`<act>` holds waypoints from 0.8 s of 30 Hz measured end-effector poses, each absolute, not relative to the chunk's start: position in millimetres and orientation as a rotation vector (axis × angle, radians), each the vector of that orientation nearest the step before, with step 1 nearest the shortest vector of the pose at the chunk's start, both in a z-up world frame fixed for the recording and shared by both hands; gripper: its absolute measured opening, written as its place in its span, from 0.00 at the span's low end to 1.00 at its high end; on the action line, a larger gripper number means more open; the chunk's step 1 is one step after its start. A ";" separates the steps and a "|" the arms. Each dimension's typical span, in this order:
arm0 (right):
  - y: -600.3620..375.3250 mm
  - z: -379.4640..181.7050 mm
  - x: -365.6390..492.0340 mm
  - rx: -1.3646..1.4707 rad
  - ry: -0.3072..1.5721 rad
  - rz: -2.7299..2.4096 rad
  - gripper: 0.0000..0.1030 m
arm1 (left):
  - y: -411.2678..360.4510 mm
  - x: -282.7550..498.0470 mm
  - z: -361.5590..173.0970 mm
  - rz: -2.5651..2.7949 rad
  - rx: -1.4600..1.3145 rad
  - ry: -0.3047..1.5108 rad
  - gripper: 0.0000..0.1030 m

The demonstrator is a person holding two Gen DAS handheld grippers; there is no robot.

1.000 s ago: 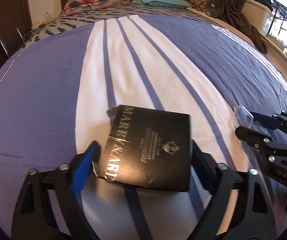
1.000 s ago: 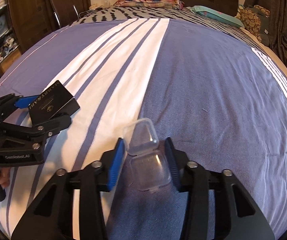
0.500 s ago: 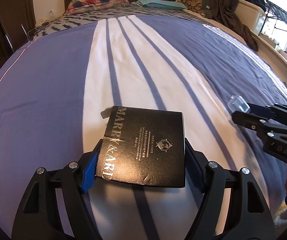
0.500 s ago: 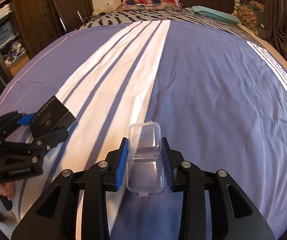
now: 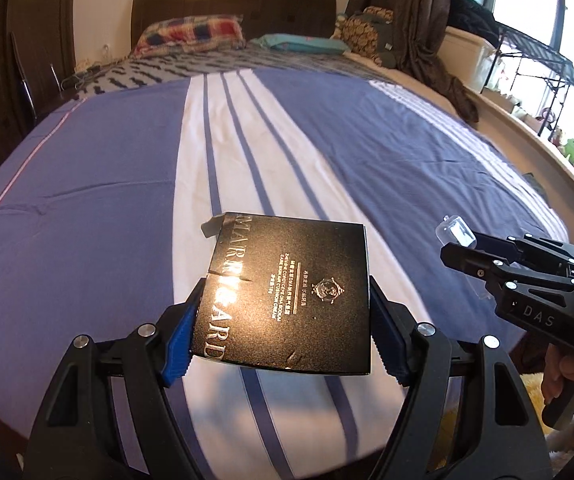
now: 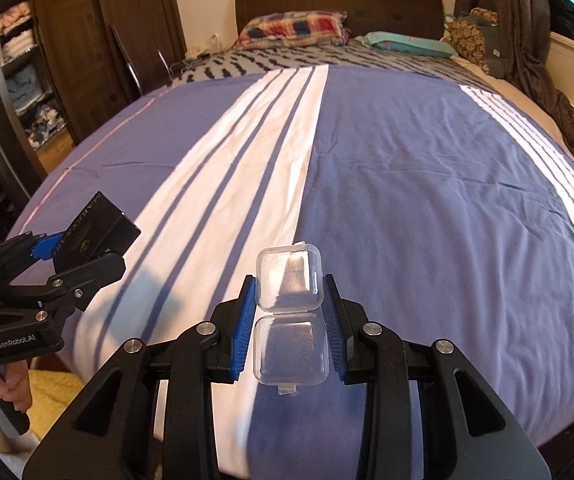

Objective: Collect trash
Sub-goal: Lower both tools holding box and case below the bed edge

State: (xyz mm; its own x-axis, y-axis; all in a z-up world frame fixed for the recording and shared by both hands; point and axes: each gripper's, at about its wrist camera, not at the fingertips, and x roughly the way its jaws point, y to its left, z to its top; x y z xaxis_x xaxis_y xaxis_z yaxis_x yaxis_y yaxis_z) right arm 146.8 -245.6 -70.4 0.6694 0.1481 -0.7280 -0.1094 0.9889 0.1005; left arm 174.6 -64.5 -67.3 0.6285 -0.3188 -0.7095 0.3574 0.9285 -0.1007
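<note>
**Both grippers loaded above the bed**

My left gripper (image 5: 283, 326) has its blue-padded fingers (image 5: 179, 334) spread wide, and they are clamped on the two side edges of a flat black cardboard box with silver lettering (image 5: 287, 292). The box lies roughly level in the grip, its broad printed face up, most of it reaching out past the fingertips toward the far end of the bed; a small torn flap sticks out at its far left corner. Its lettering runs along the near-to-far line.

My right gripper (image 6: 289, 320) is set narrow, pads (image 6: 243, 336) pressing both sides of a small clear plastic hinged case (image 6: 291, 354). The case is open: the base sits between the pads and the lid (image 6: 289, 278) folds out beyond them, so its long axis runs away from me.

Both items hang above the purple bedspread with white stripes (image 6: 427, 184), near its foot, the box to the left of the case.
</note>
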 end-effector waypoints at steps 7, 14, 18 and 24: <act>-239.9 -57.3 96.1 0.060 0.767 0.158 0.33 | -57.5 128.5 -54.4 -0.399 0.037 0.766 0.69; -228.9 -53.2 53.0 0.058 0.731 0.170 0.33 | -47.8 85.5 -55.2 -0.407 0.017 0.747 0.69; -227.3 -57.2 36.1 0.072 0.727 0.173 0.33 | -40.2 66.7 -63.4 -0.403 0.001 0.754 0.69; -225.5 -77.7 14.0 0.095 0.749 0.172 0.33 | -32.5 42.7 -83.4 -0.393 -0.011 0.773 0.69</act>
